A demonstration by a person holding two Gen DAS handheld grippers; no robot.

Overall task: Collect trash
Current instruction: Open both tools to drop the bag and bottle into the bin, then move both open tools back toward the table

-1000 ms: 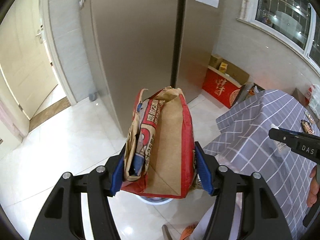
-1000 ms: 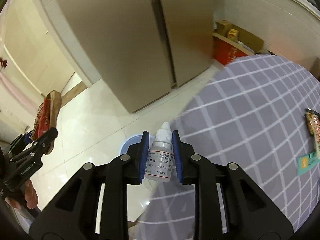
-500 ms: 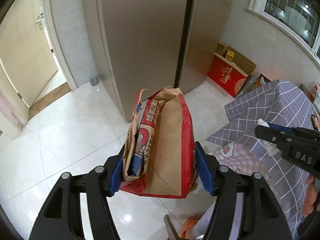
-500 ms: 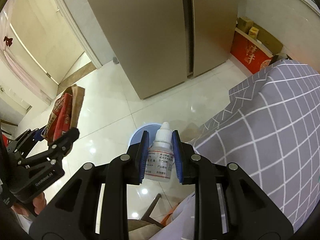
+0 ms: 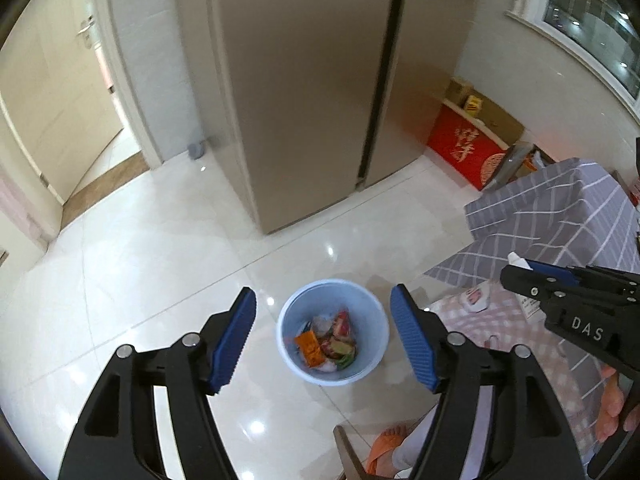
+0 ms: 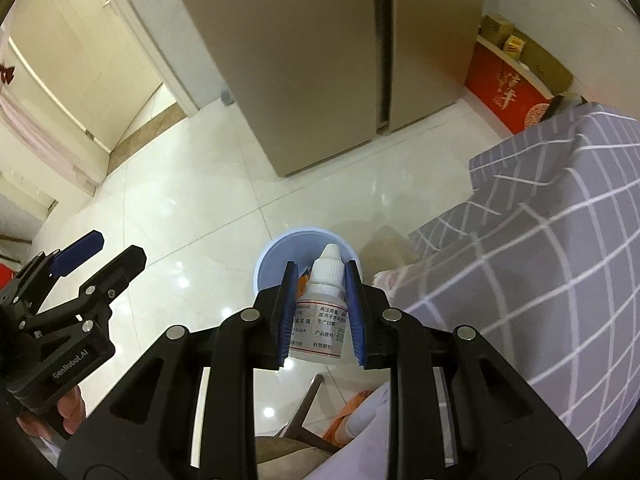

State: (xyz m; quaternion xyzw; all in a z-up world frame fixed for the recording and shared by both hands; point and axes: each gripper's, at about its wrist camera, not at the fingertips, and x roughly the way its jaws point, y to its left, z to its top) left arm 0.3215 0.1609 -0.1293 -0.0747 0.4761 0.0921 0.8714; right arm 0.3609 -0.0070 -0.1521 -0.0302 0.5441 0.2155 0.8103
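Below you on the floor (image 5: 140,260), beside the corner of the grid-cloth surface (image 6: 560,264), stands the blue bin (image 5: 372,312) with wrappers inside. Your left tongs (image 5: 323,334) hang spread apart above it, holding nothing. Your right tongs (image 6: 321,312) are clamped on the upright dropper bottle (image 6: 322,312) over the bin's rim.

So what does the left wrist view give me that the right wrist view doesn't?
Only the left wrist view looks down into the blue bin, showing wrappers inside, and shows the left gripper open and empty. Only the right wrist view shows the dropper bottle with its printed label, clamped upright in the right gripper and covering most of the bin. Both share the bin, the fridge, the checked tablecloth and the red box.
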